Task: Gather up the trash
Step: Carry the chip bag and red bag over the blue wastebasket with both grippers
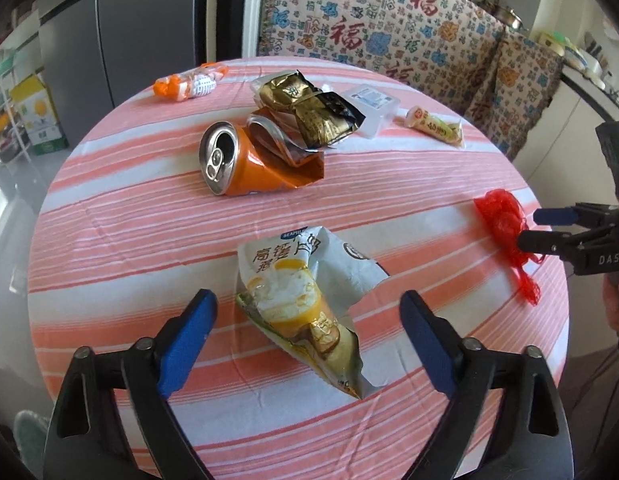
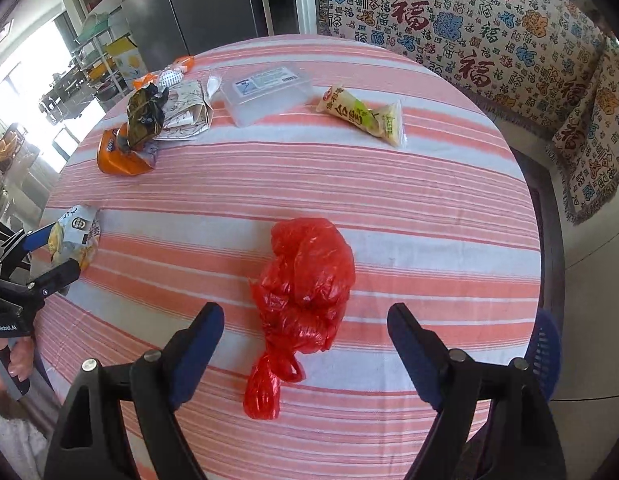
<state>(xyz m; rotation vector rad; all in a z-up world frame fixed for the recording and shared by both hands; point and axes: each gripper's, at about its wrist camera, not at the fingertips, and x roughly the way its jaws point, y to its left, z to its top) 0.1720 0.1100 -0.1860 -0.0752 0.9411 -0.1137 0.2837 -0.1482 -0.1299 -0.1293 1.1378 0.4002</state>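
A crumpled white and yellow snack wrapper [image 1: 305,292] lies on the striped tablecloth [image 1: 149,240] between the fingers of my left gripper [image 1: 307,304]. That gripper is open and its blue pads stand clear of the wrapper on both sides. A crumpled red plastic bag [image 2: 305,280] lies between the fingers of my right gripper [image 2: 305,314], which is also open and not touching it. In the left wrist view the red bag [image 1: 505,224] and the right gripper [image 1: 541,228] sit at the table's right edge.
Farther back lie a crushed orange can [image 1: 245,164], a gold and black wrapper [image 1: 309,108], a clear plastic box [image 2: 265,92], a yellow-green candy wrapper [image 2: 365,118] and an orange and white wrapper [image 1: 189,82]. A patterned cloth [image 2: 489,20] hangs behind the round table.
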